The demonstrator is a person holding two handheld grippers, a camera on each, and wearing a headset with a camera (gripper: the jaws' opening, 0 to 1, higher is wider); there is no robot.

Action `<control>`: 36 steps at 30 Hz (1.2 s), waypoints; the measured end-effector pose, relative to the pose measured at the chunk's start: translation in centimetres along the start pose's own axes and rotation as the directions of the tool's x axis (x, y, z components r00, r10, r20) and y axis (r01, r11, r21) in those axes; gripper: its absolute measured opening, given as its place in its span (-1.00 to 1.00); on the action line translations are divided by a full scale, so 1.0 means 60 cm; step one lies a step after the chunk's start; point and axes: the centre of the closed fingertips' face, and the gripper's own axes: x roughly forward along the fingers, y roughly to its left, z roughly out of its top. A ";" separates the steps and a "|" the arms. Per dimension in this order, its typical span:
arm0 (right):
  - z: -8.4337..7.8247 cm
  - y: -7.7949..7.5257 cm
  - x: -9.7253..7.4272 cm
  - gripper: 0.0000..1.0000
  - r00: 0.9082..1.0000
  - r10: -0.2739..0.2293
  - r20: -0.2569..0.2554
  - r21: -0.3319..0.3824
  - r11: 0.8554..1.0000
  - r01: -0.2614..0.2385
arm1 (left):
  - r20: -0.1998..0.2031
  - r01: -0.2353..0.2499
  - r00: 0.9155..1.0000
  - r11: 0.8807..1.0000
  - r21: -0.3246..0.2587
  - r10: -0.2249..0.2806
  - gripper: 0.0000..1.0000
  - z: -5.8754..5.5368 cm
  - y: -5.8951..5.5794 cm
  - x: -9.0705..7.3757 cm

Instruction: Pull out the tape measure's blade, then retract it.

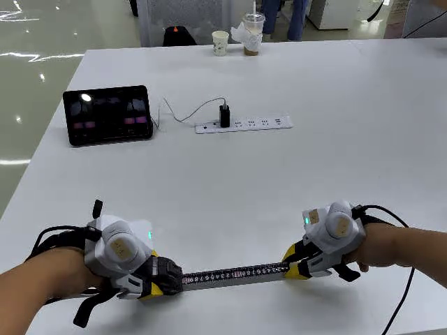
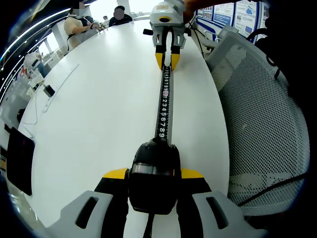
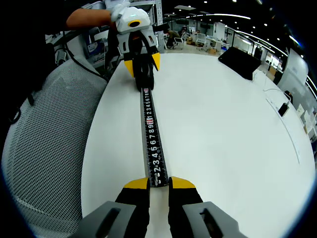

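Over the white table (image 1: 279,181), we held the black tape-measure case (image 2: 154,171) clamped in the left gripper (image 1: 160,275), the right gripper (image 1: 292,262) pinching its black numbered blade (image 1: 234,273) by the tip; pull-out seemed in hand, and retracting would need a guided return

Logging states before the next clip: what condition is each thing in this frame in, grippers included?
tape measure case: clamped by left gripper.
blade: pulled out straight, tip pinched by right gripper.
left gripper: shut on tape measure case.
right gripper: shut on blade.
tablet: screen lit.
power strip: one charger plugged in.
paper cup: upright.
plastic cup: upright.
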 end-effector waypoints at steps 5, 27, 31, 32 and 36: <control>-0.002 0.000 -0.001 -0.80 1.000 0.002 -0.006 0.001 1.000 -0.002 | 0.001 0.002 1.000 1.000 0.000 -0.002 -0.37 0.000 -0.001 0.000; -0.016 -0.003 -0.009 -0.80 1.000 0.003 -0.020 0.003 1.000 -0.003 | 0.003 0.001 1.000 1.000 0.002 -0.001 -0.37 0.001 -0.001 0.000; -0.019 -0.003 -0.011 -0.80 1.000 0.001 -0.023 0.006 1.000 -0.001 | 0.002 0.001 1.000 1.000 0.002 -0.001 -0.37 0.001 -0.001 0.000; -0.020 -0.003 -0.012 -0.80 1.000 0.001 -0.024 0.006 1.000 -0.001 | 0.002 0.001 1.000 1.000 0.002 -0.001 -0.37 0.001 -0.001 0.000; -0.024 -0.003 -0.015 -0.80 1.000 -0.002 -0.025 0.010 1.000 0.002 | 0.003 0.001 1.000 1.000 0.002 -0.001 -0.37 0.001 -0.001 0.000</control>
